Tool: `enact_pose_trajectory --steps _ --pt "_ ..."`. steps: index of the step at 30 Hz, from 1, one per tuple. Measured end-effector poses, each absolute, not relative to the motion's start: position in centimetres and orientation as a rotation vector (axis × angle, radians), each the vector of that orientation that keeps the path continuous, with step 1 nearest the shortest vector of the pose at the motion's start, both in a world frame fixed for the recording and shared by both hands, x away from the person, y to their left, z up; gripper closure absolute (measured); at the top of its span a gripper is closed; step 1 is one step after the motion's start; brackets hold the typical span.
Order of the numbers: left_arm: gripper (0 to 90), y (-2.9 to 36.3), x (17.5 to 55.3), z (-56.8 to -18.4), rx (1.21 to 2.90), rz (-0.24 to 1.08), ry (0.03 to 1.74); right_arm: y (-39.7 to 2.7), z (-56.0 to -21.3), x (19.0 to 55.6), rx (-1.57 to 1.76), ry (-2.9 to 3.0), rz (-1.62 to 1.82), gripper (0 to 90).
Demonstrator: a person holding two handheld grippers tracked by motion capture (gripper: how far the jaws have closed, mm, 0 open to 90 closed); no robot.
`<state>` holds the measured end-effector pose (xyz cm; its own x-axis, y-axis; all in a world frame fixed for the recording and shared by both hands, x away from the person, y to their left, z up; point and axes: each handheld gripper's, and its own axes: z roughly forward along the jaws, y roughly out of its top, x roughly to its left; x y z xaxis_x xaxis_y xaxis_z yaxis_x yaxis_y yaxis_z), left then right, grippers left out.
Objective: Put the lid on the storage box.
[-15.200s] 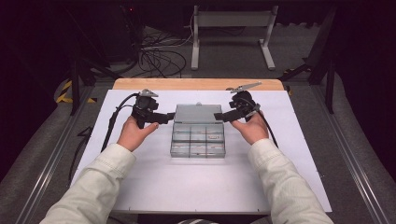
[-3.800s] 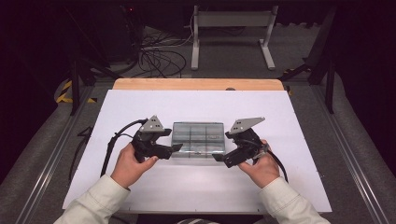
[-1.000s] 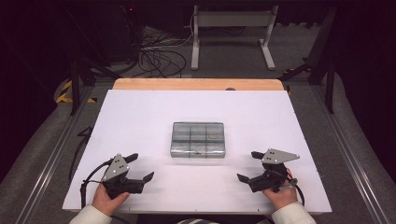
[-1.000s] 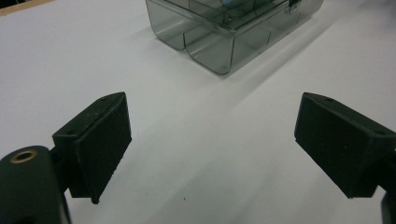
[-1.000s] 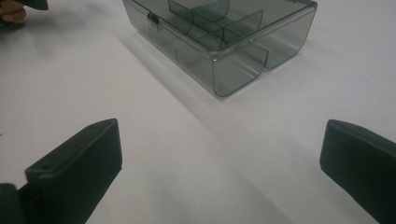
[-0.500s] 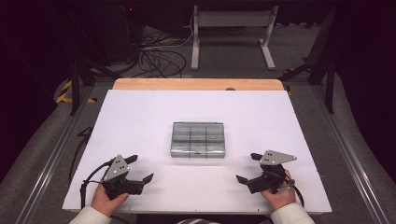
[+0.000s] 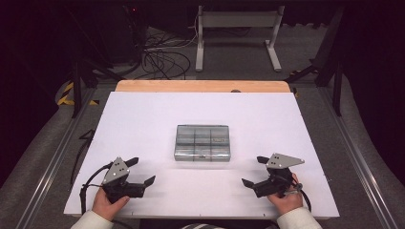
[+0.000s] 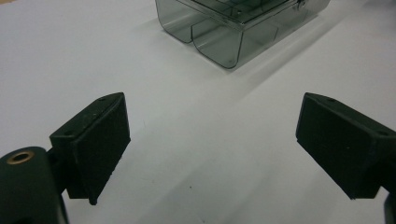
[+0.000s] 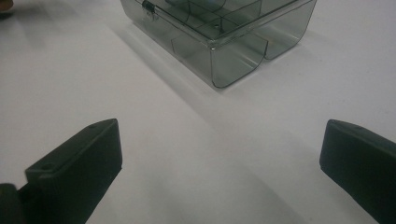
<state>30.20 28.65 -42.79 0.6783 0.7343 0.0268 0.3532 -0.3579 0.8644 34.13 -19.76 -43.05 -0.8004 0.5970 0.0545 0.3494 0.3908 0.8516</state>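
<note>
- A clear grey plastic compartment box (image 7: 203, 142) sits shut near the middle of the white table (image 7: 143, 119); its lid shows a grid of small compartments, and what is inside them is too small to tell
- The left gripper (image 7: 143, 172) lies toward the near-left of the box, well apart from it, held low over the table by the person's left hand (image 7: 109, 204); its jaws stand wide apart with nothing between them
- In the left gripper view the two black pads (image 8: 100, 140) frame bare table, and the box (image 8: 243, 23) lies ahead of them, its near corner and rounded end walls showing
- The right gripper (image 7: 256, 171) lies toward the near-right of the box, also well apart from it, held by the right hand (image 7: 286, 199); its jaws are spread wide and empty
- In the right gripper view the box (image 9: 219, 32) lies ahead of the jaws, with a small latch (image 9: 148, 6) on its long side wall
- A grey three-cornered plate tops each gripper, and a black cable (image 7: 90, 177) loops from the left one on the side away from the box
- Beyond the box, a wooden strip (image 7: 203, 86) runs along the table's far edge
</note>
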Motion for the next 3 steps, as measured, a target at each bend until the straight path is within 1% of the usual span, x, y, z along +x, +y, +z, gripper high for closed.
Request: enact_pose_trajectory --steps 3 --pt "10.5 28.79 30.26 -42.76 1.958 0.507 0.847 -19.80 -43.01 34.12 0.835 2.389 1.366 0.0"
